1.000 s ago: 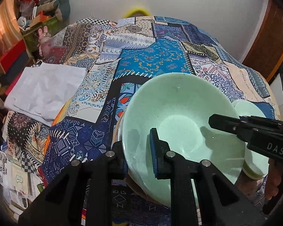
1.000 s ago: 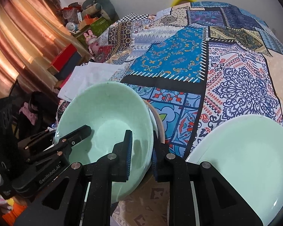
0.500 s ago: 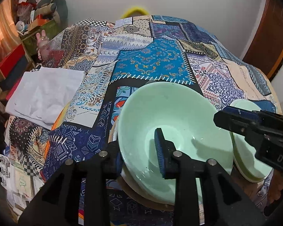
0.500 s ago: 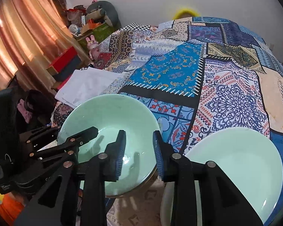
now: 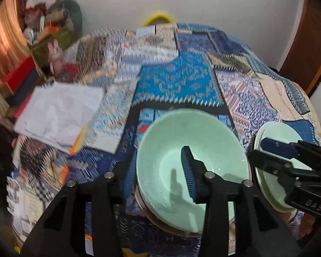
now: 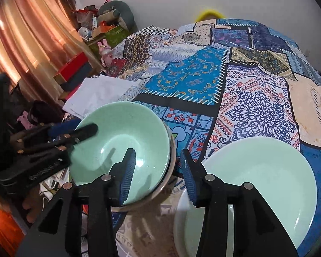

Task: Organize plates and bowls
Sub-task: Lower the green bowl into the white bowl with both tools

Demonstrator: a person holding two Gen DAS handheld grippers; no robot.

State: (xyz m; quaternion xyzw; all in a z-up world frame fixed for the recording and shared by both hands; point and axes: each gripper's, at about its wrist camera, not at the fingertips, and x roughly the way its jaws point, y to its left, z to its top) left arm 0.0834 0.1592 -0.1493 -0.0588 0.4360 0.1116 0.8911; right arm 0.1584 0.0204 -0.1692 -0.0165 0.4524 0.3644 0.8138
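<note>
A pale green bowl (image 5: 192, 167) (image 6: 122, 141) rests nested on a stack of bowls with a tan rim (image 6: 160, 189) showing under it. My left gripper (image 5: 156, 175) straddles the bowl's near left rim. Its jaws are opening, and the pads stand clear of the rim. My right gripper (image 6: 158, 171) straddles the bowl's right rim the same way, with its jaws opening and no pad touching. In the right wrist view the left gripper (image 6: 75, 137) appears at the bowl's left edge. A pale green plate (image 6: 261, 184) (image 5: 278, 132) lies on a white plate to the right.
A patchwork cover (image 6: 256, 107) spreads over the whole surface. A folded white cloth (image 5: 60, 111) lies at the left. Boxes, toys and orange curtains (image 6: 32, 34) crowd the far left. A wooden door (image 5: 310, 42) stands at the right.
Both grippers, shut on the green bowl's rim a second ago, have spread their jaws off it. The bowl now sits lower on the stack, and the left gripper has lifted slightly.
</note>
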